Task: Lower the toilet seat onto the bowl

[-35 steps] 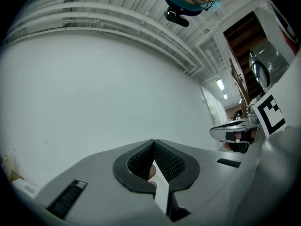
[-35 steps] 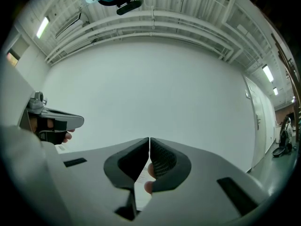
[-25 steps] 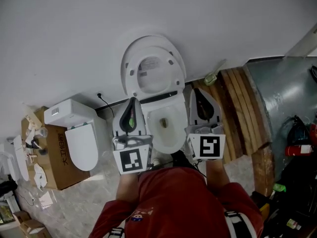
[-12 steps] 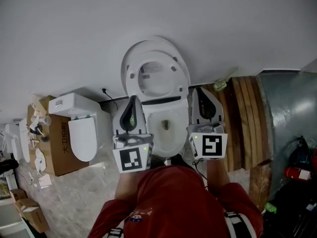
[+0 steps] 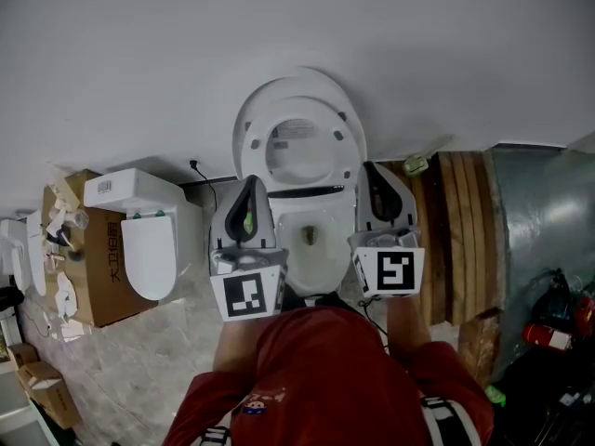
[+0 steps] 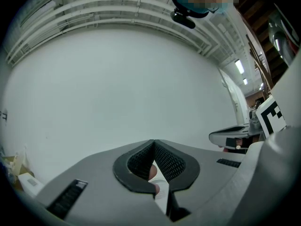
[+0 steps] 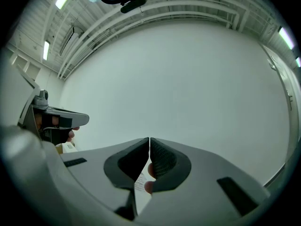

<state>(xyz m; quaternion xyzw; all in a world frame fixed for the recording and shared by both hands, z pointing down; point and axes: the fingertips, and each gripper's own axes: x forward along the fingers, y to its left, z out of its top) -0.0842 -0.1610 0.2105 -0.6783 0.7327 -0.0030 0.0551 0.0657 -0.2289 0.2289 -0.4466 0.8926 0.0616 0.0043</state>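
I've got the left hand-held gripper and right hand-held gripper both pressed together, empty, flanking the bowl; toilet seat stands raised against the lid, not yet lowered.

At twelve o'clock stands the toilet bowl, its seat upright behind it against the wall. Your left gripper at eleven and right gripper at one flank it. A second toilet stands at nine, with planks at three.
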